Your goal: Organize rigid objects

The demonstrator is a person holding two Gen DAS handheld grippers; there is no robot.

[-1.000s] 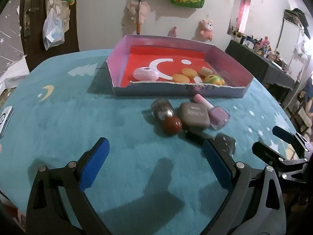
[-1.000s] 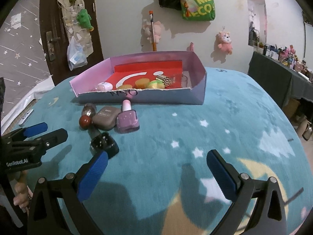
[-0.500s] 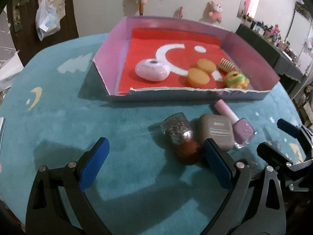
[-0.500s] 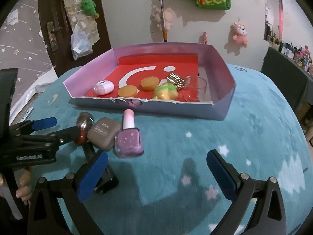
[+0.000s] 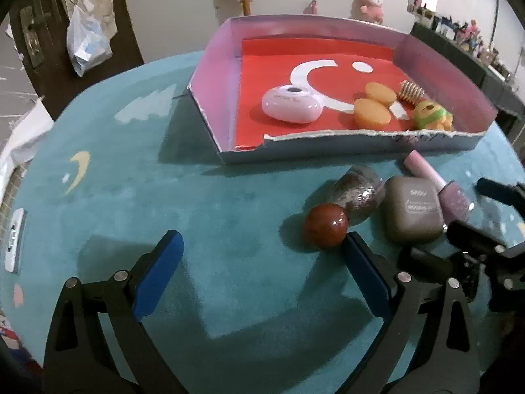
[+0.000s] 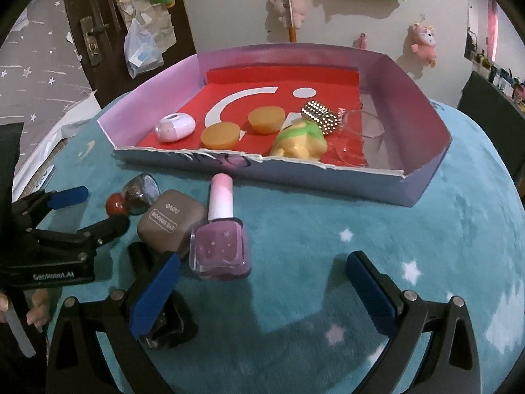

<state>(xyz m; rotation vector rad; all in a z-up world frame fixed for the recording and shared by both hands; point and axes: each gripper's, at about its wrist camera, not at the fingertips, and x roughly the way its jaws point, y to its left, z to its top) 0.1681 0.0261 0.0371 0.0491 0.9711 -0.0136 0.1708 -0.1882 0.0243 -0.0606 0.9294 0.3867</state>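
Note:
A pink box with a red floor (image 5: 213, 98) (image 6: 423, 184) holds a white oval case (image 5: 291, 104), two orange discs (image 5: 372, 111), a gold roller (image 6: 320, 116) and a yellow-green toy (image 6: 300, 142). In front of it on the teal cloth lie a red ball (image 5: 325, 225) (image 6: 115, 204), a glitter jar (image 5: 359, 193), a taupe compact (image 5: 412, 210) (image 6: 170, 221), a pink nail polish bottle (image 6: 221, 236) and a black clip (image 6: 170, 325). My left gripper (image 5: 262, 266) is open, its right finger by the red ball. My right gripper (image 6: 262, 282) is open, just short of the nail polish.
The table is round with a teal star-patterned cloth (image 5: 131, 180). A clear glass piece (image 6: 361, 131) lies in the box's right end. A door (image 6: 98, 32) and a wall with hung plush toys stand behind. A white remote (image 5: 14, 243) lies at the table's left edge.
Both grippers have moved forward toward the loose objects and the box, which now look larger and nearer. Both stay open. No object has moved.

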